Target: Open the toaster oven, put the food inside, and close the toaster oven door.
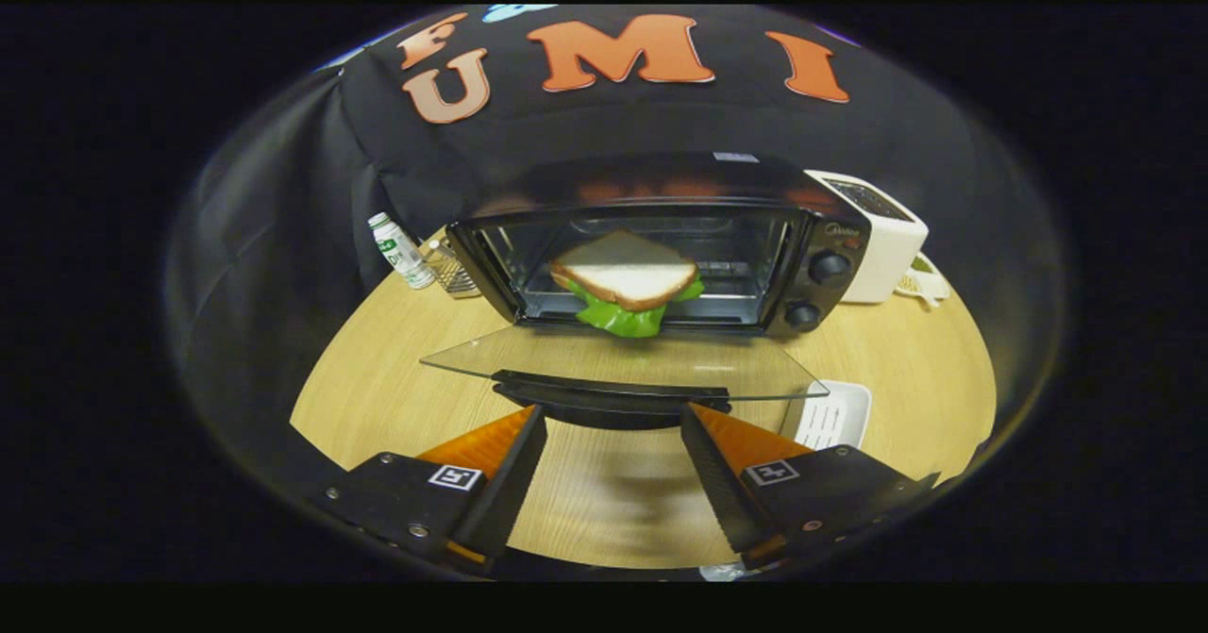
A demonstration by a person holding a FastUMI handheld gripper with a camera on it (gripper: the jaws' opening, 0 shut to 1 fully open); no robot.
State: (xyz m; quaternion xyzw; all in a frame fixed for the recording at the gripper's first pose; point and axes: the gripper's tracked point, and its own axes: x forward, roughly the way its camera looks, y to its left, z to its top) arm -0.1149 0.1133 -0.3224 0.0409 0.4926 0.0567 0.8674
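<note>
The hand-held gripper (pixel 612 425) gapes empty before the toaster oven's (pixel 661 246) lowered door (pixel 613 361), sandwich (pixel 625 279) inside.

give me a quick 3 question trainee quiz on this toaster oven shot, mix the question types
1. True or false: the toaster oven door is shut.
2. Where does the sandwich sit? A) on the table beside the white tray B) in the oven's opening, lettuce hanging over the front edge C) between the jaws
3. Fill in: the gripper is ____, its jaws standing apart just short of the door's black handle.

Key: 1 false, the glass door lies folded down flat. 2 B. 3 open, holding nothing.
</note>
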